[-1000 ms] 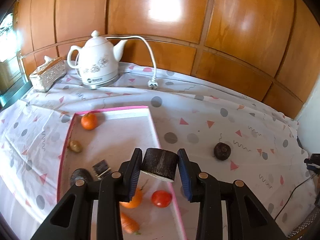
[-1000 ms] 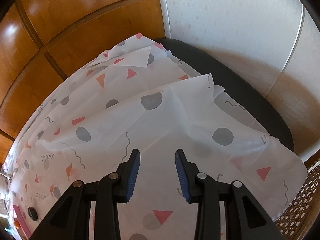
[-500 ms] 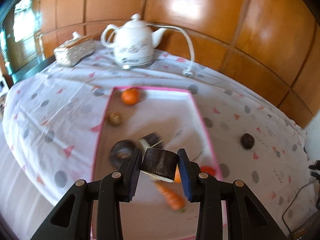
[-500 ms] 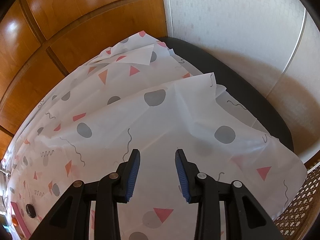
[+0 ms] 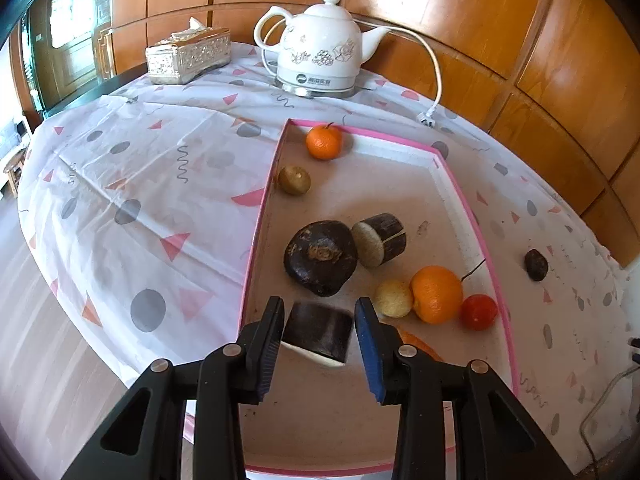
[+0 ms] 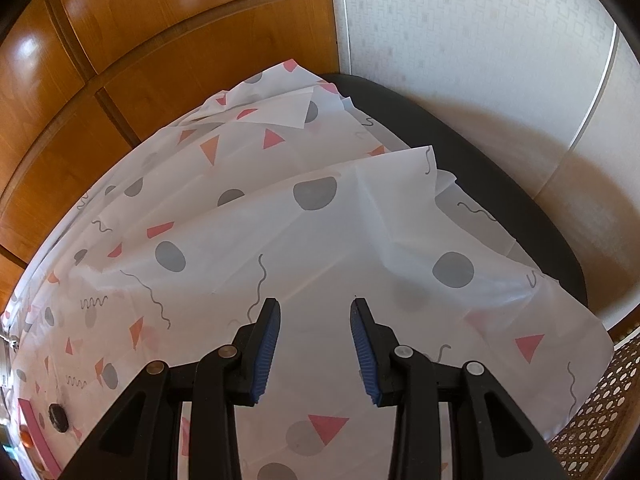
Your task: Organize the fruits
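In the left wrist view my left gripper (image 5: 319, 324) is shut on a dark cylindrical fruit piece (image 5: 318, 332) with a pale cut face, held low over the near end of the pink-rimmed tray (image 5: 256, 216). The tray holds a dark round fruit (image 5: 320, 256), a second dark cut piece (image 5: 380, 238), two oranges (image 5: 324, 142) (image 5: 436, 294), a brownish fruit (image 5: 294, 180), a pale yellow fruit (image 5: 393, 298), a red tomato (image 5: 479, 311) and a partly hidden carrot (image 5: 416, 342). A small dark fruit (image 5: 536, 265) lies on the cloth right of the tray. My right gripper (image 6: 314, 324) is open and empty over the cloth.
A white teapot (image 5: 320, 46) with cord and plug (image 5: 426, 118) and a tissue box (image 5: 188, 54) stand at the back. The patterned tablecloth (image 6: 320, 240) ends at a dark table edge (image 6: 500, 184) by the wall. The small dark fruit (image 6: 58, 416) shows far left in the right wrist view.
My left gripper has swung left and moved closer over the tray with the dark piece still held. The right gripper has barely moved.
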